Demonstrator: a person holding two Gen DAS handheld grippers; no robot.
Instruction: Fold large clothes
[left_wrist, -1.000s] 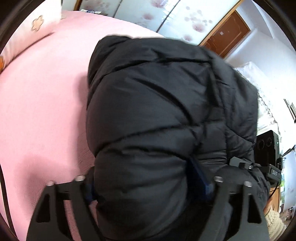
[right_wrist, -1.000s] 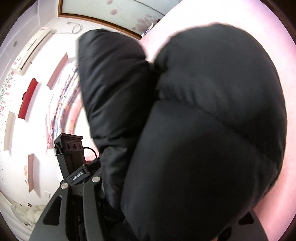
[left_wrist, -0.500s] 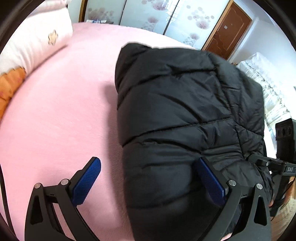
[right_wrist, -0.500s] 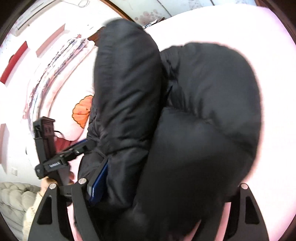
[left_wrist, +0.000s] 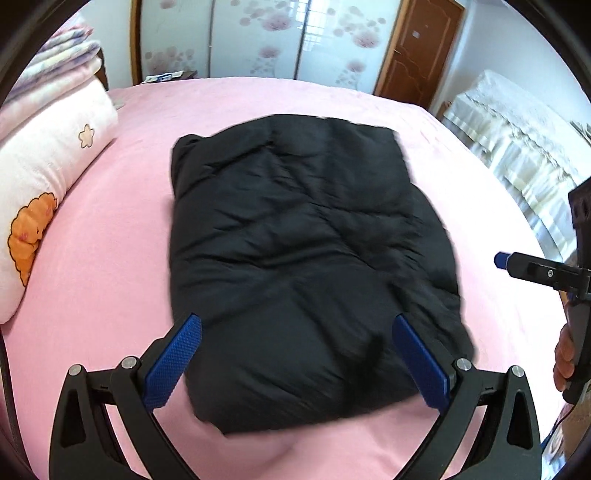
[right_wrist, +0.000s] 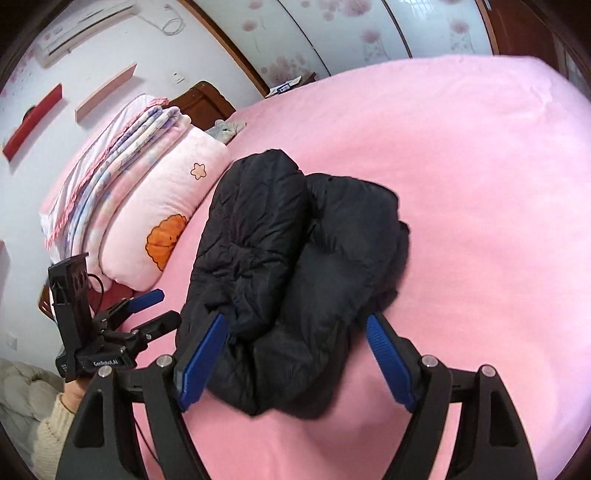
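A black puffer jacket (left_wrist: 303, 258) lies folded in a thick bundle on the pink bed (left_wrist: 110, 258). My left gripper (left_wrist: 295, 325) hovers above its near edge, open wide, blue pads clear of the fabric. In the right wrist view the jacket (right_wrist: 295, 266) shows two padded lobes side by side. My right gripper (right_wrist: 295, 317) hangs open over its near end, holding nothing. The left gripper (right_wrist: 166, 306) appears there at the lower left, beside the jacket. A blue fingertip (left_wrist: 502, 260) of the right gripper shows at the right edge of the left wrist view.
A pink pillow (right_wrist: 166, 221) with an orange flower lies left of the jacket, with folded blankets (right_wrist: 110, 166) stacked behind it. Floral wardrobe doors (left_wrist: 258, 40) and a brown door (left_wrist: 421, 48) stand beyond the bed. White-covered furniture (left_wrist: 517, 147) lines the right side.
Both grippers have let go of the jacket, opened and pulled up and back. The jacket, earlier bunched between the fingers, now rests folded on the bed.
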